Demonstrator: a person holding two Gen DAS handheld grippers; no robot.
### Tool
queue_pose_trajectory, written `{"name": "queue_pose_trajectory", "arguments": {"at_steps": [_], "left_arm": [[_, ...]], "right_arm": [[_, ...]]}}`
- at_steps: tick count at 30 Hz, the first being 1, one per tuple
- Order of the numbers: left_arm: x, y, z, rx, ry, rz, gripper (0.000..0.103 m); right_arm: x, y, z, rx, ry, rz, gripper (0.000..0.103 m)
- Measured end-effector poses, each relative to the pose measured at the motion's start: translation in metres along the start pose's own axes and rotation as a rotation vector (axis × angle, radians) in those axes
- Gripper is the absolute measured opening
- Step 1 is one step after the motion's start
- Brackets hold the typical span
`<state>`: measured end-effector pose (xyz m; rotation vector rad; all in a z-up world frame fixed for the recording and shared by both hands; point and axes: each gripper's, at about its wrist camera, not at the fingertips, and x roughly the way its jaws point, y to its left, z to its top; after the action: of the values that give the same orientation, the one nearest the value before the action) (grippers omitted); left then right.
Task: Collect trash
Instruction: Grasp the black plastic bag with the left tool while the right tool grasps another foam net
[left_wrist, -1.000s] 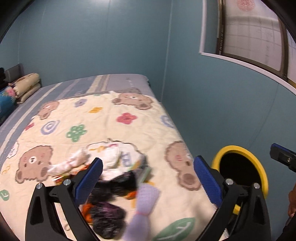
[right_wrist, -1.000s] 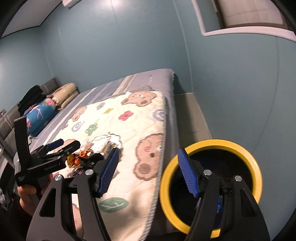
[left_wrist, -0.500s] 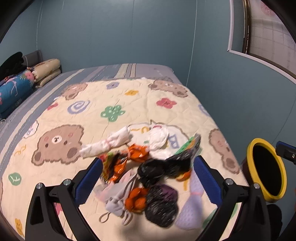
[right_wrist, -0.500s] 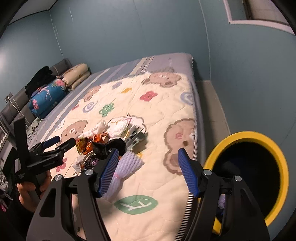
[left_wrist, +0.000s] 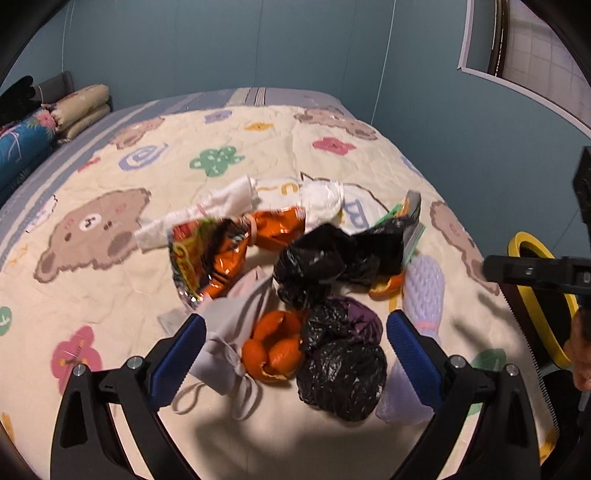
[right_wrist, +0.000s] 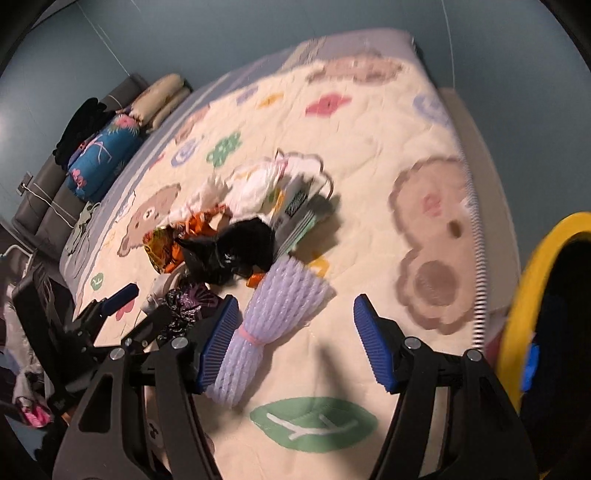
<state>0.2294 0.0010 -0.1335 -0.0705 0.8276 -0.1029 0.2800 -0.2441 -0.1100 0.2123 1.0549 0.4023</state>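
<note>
Both grippers have dropped toward the bed, and the trash pile now fills the view. Left gripper (left_wrist: 295, 343) hangs over the orange peels (left_wrist: 275, 350) and black bag (left_wrist: 341, 373), fingers wide apart, nothing between them. Right gripper (right_wrist: 295, 339) is spread too, empty, its left finger just beside the lilac foam net (right_wrist: 266, 317). Yellow-rimmed bin (right_wrist: 524, 317) sits off the quilt's (right_wrist: 369, 155) right edge.
</note>
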Motion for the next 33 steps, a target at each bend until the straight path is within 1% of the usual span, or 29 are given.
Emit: {"name": "queue_pose_trajectory", "arguments": {"at_steps": [4, 10, 13, 15, 17, 19, 21, 23, 25, 27, 28, 30, 32, 33], "left_arm": [[0.013, 0.003, -0.002, -0.028, 0.023, -0.014, 0.091], [0.026, 0.005, -0.006, -0.041, 0.042, -0.043, 0.084], [0.027, 0.005, -0.007, -0.043, 0.034, -0.069, 0.075], [0.027, 0.002, -0.009, -0.032, 0.029, -0.085, 0.066], [0.026, 0.0, -0.011, -0.024, 0.023, -0.086, 0.064], [0.023, -0.003, -0.014, -0.023, 0.021, -0.097, 0.063], [0.021, -0.007, -0.016, 0.002, 0.021, -0.097, 0.06], [0.019, -0.011, -0.018, 0.026, 0.019, -0.094, 0.052], [0.018, -0.013, -0.018, 0.03, 0.018, -0.1, 0.044], [0.018, -0.011, -0.018, 0.014, 0.022, -0.125, 0.023], [0.018, -0.012, -0.017, 0.007, 0.029, -0.138, 0.022], [0.015, -0.015, -0.018, 0.023, 0.016, -0.128, 0.017], [0.011, -0.015, -0.018, 0.025, 0.01, -0.132, 0.016], [0.009, -0.014, -0.018, 0.019, 0.009, -0.138, 0.015]], "right_arm": [[0.026, 0.003, 0.004, 0.006, 0.059, 0.019, 0.058], [0.056, 0.012, 0.006, -0.004, 0.123, 0.004, 0.055], [0.066, 0.016, 0.005, -0.015, 0.144, -0.006, 0.054], [0.07, 0.018, 0.004, -0.024, 0.149, -0.012, 0.053], [0.073, 0.017, 0.004, -0.021, 0.155, -0.013, 0.052], [0.074, 0.015, 0.003, -0.021, 0.163, -0.02, 0.052], [0.073, 0.013, 0.0, -0.017, 0.168, -0.018, 0.051], [0.074, 0.012, -0.001, -0.016, 0.172, -0.014, 0.048], [0.074, 0.014, -0.001, -0.024, 0.174, -0.016, 0.043], [0.074, 0.015, -0.002, -0.032, 0.175, -0.013, 0.038], [0.074, 0.016, -0.002, -0.036, 0.174, -0.016, 0.035], [0.072, 0.016, -0.002, -0.041, 0.167, -0.015, 0.029], [0.069, 0.018, -0.002, -0.049, 0.154, -0.011, 0.025], [0.067, 0.019, -0.002, -0.053, 0.147, -0.008, 0.017]]}}
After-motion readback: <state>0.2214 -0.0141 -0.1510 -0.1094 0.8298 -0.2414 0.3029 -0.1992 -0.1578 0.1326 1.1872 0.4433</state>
